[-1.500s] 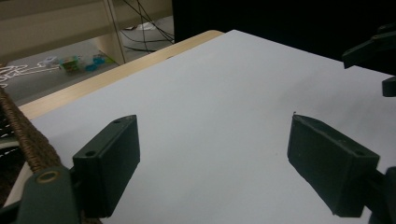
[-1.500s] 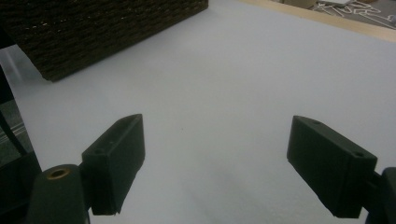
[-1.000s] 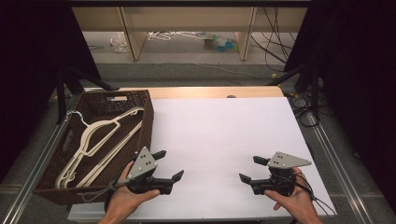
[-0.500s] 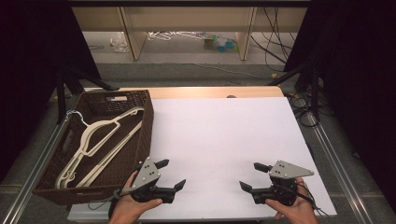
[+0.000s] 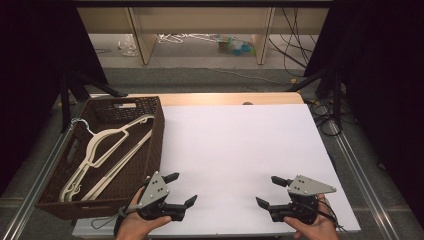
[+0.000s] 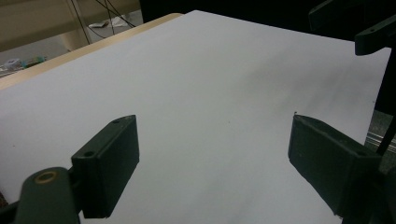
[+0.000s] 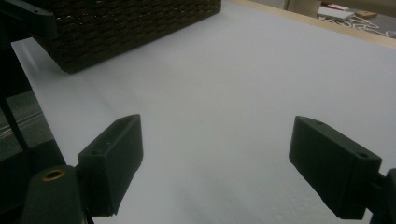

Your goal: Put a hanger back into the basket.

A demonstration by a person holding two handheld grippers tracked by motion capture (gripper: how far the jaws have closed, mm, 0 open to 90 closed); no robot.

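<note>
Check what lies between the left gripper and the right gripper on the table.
Nothing: in the high view the stretch between the left gripper and the right gripper is bare white table surface.

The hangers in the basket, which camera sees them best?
The high view: it looks down into the brown basket, where the cream hangers lie. The right gripper view catches the basket's woven outer wall; its inside is hidden. The left gripper view faces the white tabletop.

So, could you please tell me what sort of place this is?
Probably a lab recording bench: a white-covered table between black curtains, loose cables on the floor behind.
</note>
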